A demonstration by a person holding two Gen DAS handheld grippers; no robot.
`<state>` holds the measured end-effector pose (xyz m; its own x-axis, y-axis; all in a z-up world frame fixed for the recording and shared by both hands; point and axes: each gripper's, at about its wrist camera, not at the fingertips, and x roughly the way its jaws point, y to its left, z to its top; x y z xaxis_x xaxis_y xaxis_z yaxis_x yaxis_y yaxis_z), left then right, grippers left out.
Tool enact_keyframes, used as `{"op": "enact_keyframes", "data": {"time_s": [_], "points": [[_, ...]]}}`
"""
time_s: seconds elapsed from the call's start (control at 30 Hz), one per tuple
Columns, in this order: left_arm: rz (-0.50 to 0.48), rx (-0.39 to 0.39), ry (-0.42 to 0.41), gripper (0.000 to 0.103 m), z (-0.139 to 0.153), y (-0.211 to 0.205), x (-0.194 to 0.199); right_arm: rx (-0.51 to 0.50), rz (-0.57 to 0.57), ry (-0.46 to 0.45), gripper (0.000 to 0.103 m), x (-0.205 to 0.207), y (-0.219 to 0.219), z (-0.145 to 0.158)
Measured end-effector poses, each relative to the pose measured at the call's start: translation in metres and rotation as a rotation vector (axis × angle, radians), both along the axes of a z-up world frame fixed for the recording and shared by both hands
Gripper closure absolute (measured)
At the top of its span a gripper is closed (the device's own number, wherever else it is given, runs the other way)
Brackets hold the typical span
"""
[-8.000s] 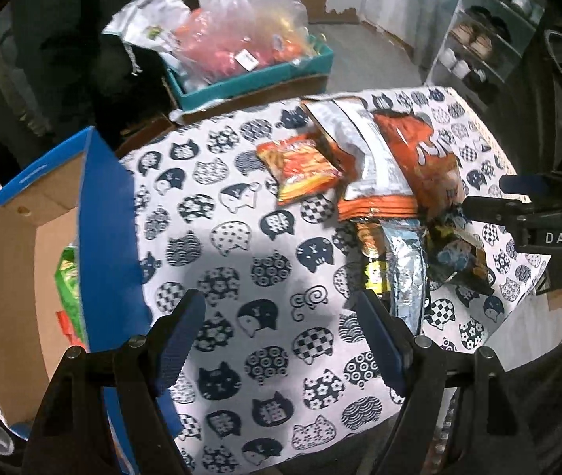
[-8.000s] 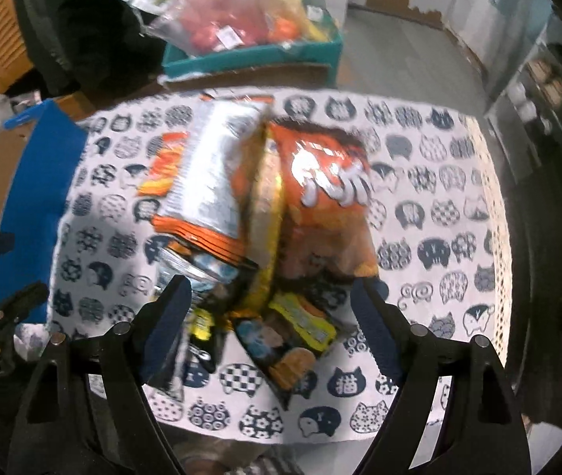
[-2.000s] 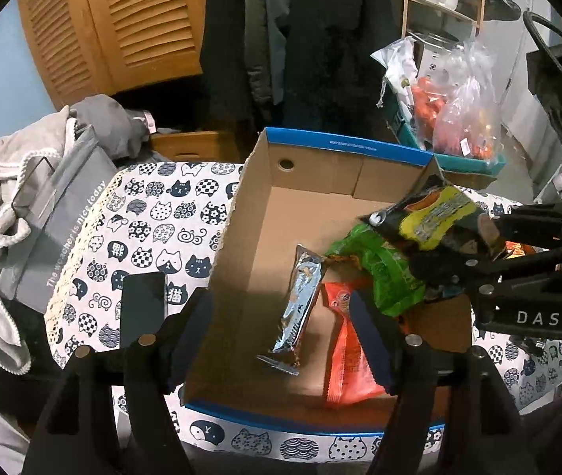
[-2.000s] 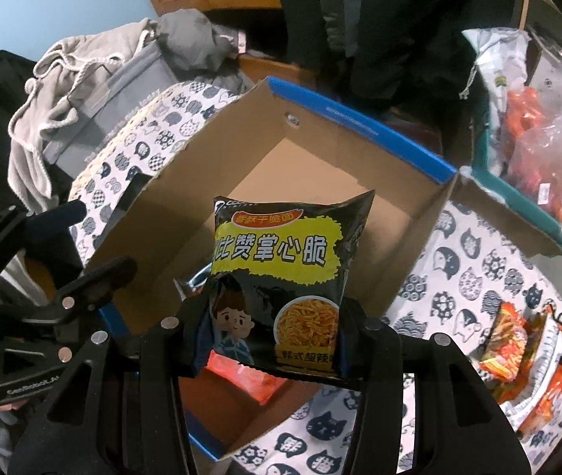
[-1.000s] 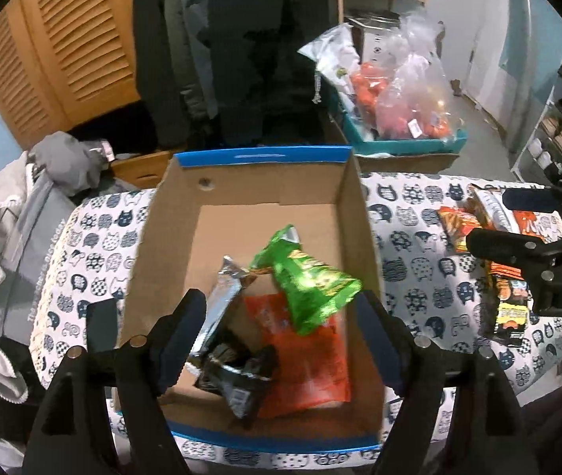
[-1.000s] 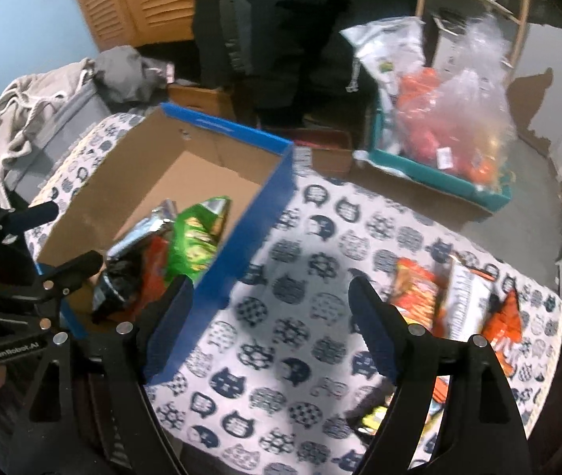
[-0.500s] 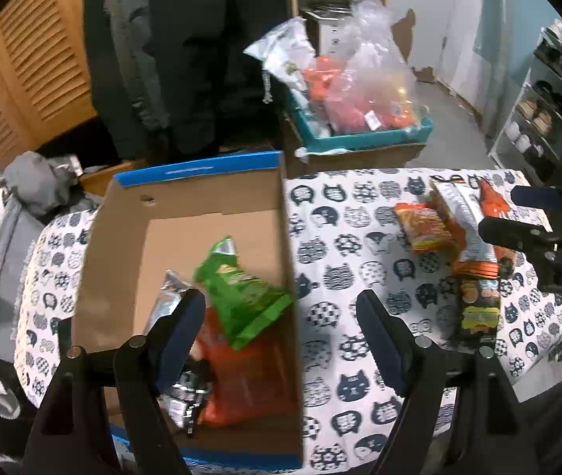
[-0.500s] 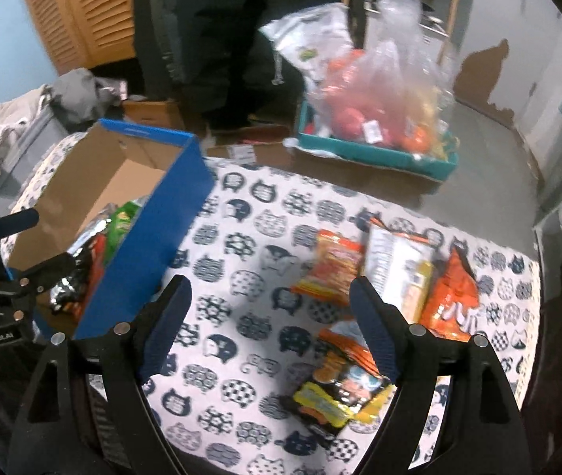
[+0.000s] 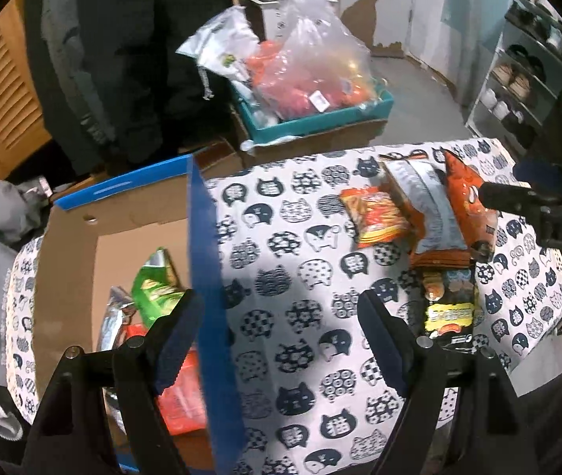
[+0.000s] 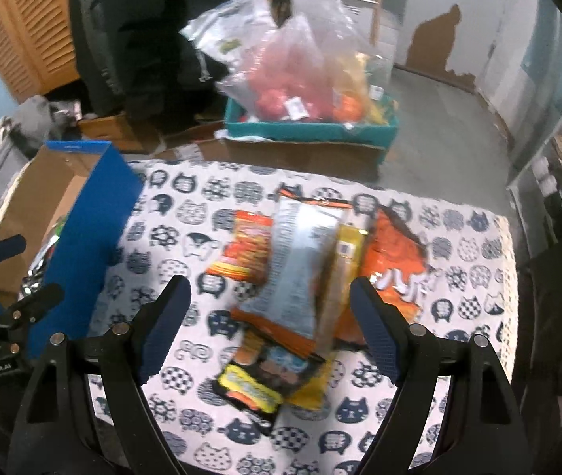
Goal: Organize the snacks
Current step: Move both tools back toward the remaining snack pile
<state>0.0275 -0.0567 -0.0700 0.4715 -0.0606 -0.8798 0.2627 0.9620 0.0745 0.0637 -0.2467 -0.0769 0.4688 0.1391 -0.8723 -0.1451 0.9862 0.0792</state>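
Cardboard box (image 9: 201,277) with blue outer walls sits at the left end of the cat-print tablecloth (image 9: 300,297), and it already has a green bag (image 9: 154,289), a silver wrapper (image 9: 112,316) and an orange-red pack (image 9: 182,396) lying inside. Left gripper (image 9: 281,340) hangs right over the box's near wall, jaws spread wide, holding nothing. Right gripper (image 10: 269,324) is just as wide open and empty, hovering above the pile of loose snacks on the right side of the cloth: a small orange bag (image 10: 245,249), a long silver-and-orange bag (image 10: 300,261), a yellow stick pack (image 10: 346,253), a big orange bag (image 10: 395,261) and a black-and-yellow bag (image 10: 265,380) nearest the camera. They overlap each other, well apart from the box.
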Motion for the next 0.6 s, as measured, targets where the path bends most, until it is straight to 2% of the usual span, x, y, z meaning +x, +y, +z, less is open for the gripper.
{"op": "enact_keyframes", "data": {"time_s": [0.13, 0.23, 0.6], "points": [[-0.034, -0.001, 0.016, 0.021, -0.004, -0.022, 0.004, -0.017, -0.046, 0.009, 0.021, 0.0, -0.022, -0.005], [-0.052, -0.012, 0.026, 0.015, -0.009, -0.039, 0.009, -0.019, -0.078, 0.022, 0.021, 0.003, -0.039, -0.011], [-0.1, -0.041, 0.117, 0.015, -0.032, -0.085, 0.039, -0.014, -0.156, 0.091, 0.021, 0.015, -0.084, -0.045]]}}
